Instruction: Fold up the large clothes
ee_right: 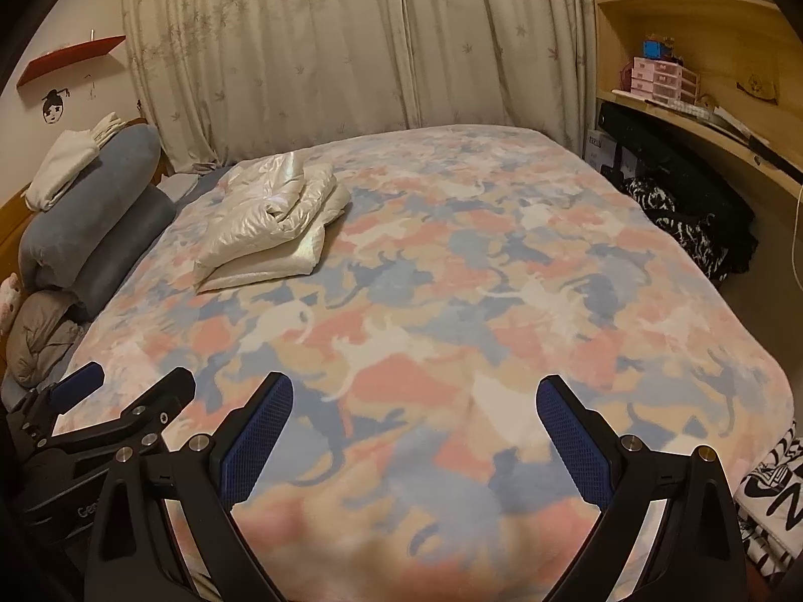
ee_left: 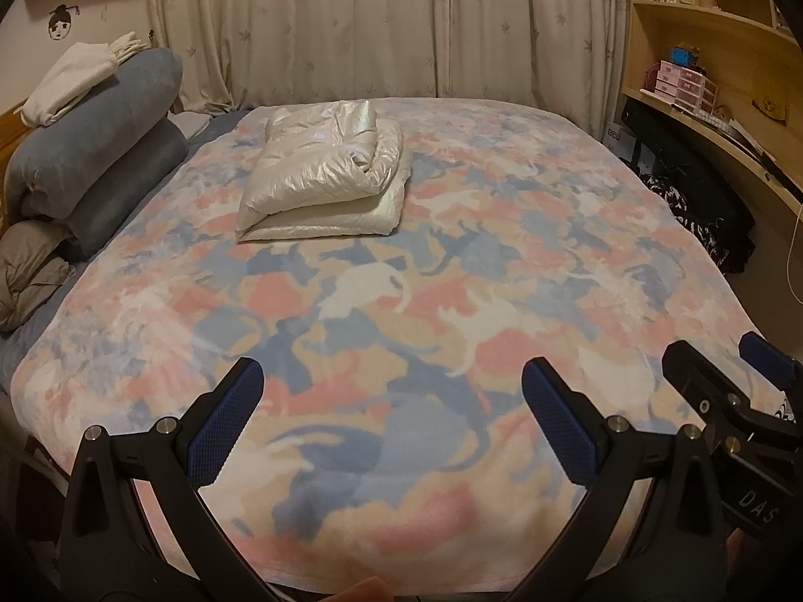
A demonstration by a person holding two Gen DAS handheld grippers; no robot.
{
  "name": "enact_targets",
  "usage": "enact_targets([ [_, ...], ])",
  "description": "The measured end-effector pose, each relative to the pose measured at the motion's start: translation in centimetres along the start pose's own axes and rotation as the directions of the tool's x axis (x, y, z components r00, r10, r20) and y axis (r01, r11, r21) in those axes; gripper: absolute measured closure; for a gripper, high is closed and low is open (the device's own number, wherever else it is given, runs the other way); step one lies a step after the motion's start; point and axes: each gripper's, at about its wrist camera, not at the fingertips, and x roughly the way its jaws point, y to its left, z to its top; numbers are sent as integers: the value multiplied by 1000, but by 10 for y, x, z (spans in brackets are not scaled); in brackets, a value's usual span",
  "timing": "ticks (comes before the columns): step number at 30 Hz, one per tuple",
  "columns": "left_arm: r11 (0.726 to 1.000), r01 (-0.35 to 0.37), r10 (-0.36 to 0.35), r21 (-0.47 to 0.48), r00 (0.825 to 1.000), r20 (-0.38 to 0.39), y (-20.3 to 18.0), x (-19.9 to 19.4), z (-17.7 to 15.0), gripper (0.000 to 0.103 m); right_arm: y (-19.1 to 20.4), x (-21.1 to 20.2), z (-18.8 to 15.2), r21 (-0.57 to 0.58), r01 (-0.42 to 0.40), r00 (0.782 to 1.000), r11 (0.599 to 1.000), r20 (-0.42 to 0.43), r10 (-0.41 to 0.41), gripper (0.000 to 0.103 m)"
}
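Note:
A shiny cream puffer jacket (ee_left: 323, 170) lies folded in a thick bundle at the far left of the bed; it also shows in the right wrist view (ee_right: 271, 223). The bed is covered by a pastel cat-print blanket (ee_left: 401, 301). My left gripper (ee_left: 391, 416) is open and empty, held above the blanket's near edge, far from the jacket. My right gripper (ee_right: 414, 431) is open and empty beside it, also near the front edge. The right gripper shows in the left view (ee_left: 722, 376), and the left gripper in the right view (ee_right: 125, 391).
Rolled blue-grey bedding (ee_left: 95, 160) with white folded cloth (ee_left: 75, 78) on top is stacked at the bed's left. A grey pillow (ee_left: 30, 271) lies below it. A wooden desk with shelves (ee_left: 712, 100) and a black bag (ee_left: 702, 210) stand on the right. Curtains (ee_left: 381, 20) hang behind.

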Motion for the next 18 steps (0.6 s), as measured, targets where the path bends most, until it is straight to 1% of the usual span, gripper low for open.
enact_targets([
  [13, 1000, -5, 5, 2, 1000, 0, 1, -1, 2, 1, -2, 2, 2, -4, -1, 1000, 1000, -2, 1, 4],
  [18, 1000, 3, -3, -1, 1000, -5, 2, -2, 1, 1, -3, 3, 2, -2, -2, 1000, 1000, -3, 2, 4],
])
